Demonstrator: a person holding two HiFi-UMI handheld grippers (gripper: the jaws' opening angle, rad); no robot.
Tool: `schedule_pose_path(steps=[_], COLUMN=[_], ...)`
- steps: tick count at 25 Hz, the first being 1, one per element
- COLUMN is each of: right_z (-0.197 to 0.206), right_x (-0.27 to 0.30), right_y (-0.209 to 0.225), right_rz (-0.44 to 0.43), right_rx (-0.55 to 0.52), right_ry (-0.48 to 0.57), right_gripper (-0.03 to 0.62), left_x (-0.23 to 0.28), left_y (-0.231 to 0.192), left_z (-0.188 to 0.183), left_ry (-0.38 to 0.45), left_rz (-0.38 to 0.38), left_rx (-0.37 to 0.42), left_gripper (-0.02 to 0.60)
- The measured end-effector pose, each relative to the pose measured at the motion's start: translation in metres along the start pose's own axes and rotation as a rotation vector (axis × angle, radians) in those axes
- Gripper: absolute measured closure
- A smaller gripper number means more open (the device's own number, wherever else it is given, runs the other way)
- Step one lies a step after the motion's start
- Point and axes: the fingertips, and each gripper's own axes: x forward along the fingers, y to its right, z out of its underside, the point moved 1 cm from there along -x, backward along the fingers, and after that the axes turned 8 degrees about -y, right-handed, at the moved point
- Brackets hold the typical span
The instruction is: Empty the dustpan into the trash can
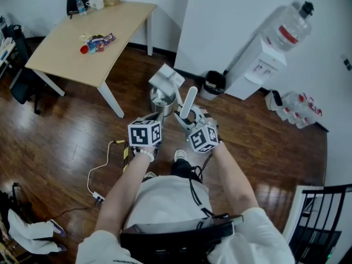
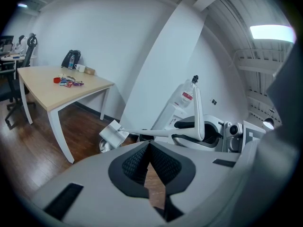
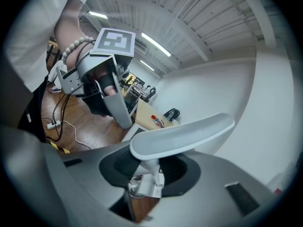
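Seen from the head, the person has a gripper in each hand. The right gripper is squeezed onto the long white handle of the dustpan. The dustpan sits up over the shiny metal trash can, which stands on the brown wood floor. The left gripper is just beside it, on the left. A light wood table stands well apart (it has some small things on top). A white water dispenser is by the wall, with a little black bin next to it.

In the left gripper view, that gripper's jaws are pressed together with nothing between them. Past them the dustpan is above the trash can.

In the right gripper view, the jaws pinch the white handle. The left gripper shows up high on the left.
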Motion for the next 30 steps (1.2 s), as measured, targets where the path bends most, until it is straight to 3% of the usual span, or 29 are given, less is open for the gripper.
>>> schedule_pose_path(steps=[9, 21, 30], right_z=[-0.009, -0.027, -0.034], right_x=[0.013, 0.047, 0.102], right_y=[0.025, 0.108, 0.226], right_rz=[0.0, -0.033, -0.007], right_rx=[0.069, 0.152, 0.207], right_ry=[-0.007, -0.019, 0.029], right_gripper=[0.47, 0.471, 0.476], left_x=[0.008, 0.032, 0.095], left_y=[0.003, 0.0, -0.031], left_z=[-0.013, -0.061, -0.135], left_ry=[0.018, 0.049, 0.043], left_rz=[0.016, 0.019, -0.021], left_rx=[0.003, 0.04, 0.026], left_gripper=[0.586, 0.586, 0.586])
